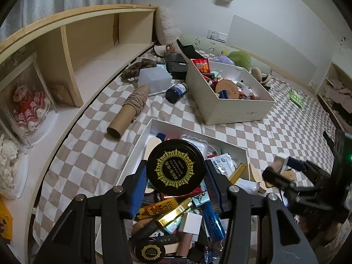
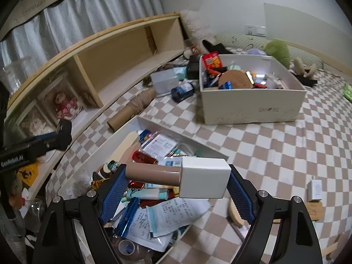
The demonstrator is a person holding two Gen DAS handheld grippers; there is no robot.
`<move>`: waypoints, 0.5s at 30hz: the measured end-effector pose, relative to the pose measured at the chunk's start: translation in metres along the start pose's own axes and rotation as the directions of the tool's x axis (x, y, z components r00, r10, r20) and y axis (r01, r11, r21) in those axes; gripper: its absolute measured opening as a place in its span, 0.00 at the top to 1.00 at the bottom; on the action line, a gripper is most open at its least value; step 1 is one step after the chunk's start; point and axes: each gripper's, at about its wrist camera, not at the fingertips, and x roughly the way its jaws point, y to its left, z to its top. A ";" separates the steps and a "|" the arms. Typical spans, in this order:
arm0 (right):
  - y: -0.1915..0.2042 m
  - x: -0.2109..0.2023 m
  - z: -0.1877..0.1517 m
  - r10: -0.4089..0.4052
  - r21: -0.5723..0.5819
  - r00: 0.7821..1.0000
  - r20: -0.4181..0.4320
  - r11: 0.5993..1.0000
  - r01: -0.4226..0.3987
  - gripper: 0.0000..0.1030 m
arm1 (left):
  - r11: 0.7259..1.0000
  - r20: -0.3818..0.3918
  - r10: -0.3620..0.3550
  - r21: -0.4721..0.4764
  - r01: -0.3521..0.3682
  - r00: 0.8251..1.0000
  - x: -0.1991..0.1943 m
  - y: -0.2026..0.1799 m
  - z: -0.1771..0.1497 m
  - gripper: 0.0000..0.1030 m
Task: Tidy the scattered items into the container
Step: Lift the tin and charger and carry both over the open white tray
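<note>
Left gripper (image 1: 176, 189) clamped on round black tin (image 1: 175, 166) — right gripper (image 2: 176, 184) holding white-capped tube (image 2: 179, 177) crosswise, long axis jaw to jaw. Both directly above shallow white tray (image 2: 154, 124); move is straight down.

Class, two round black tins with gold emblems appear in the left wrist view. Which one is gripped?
The larger-looking black tin, clamped between the left gripper; the other tin lies loose in the tray below.
</note>
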 end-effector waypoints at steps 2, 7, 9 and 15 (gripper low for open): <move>0.006 0.007 -0.003 0.013 -0.013 1.000 -0.016 1.000 -0.013 0.16 | 1.000 -0.007 0.004 -0.009 -0.004 1.000 0.003 0.003 0.000 0.52; 0.020 0.023 -0.010 0.032 -0.038 0.998 -0.056 0.999 -0.034 0.16 | 0.999 -0.037 0.012 -0.031 -0.014 0.999 0.011 0.012 -0.003 0.52; 0.024 0.029 -0.013 0.032 -0.049 0.997 -0.073 0.998 -0.036 0.16 | 0.999 -0.062 0.019 -0.041 -0.021 0.998 0.016 0.016 -0.005 0.52; 0.024 0.040 -0.020 0.051 -0.036 0.993 -0.106 0.998 -0.055 0.16 | 0.997 -0.122 0.019 -0.077 -0.029 0.992 0.032 0.026 -0.010 0.52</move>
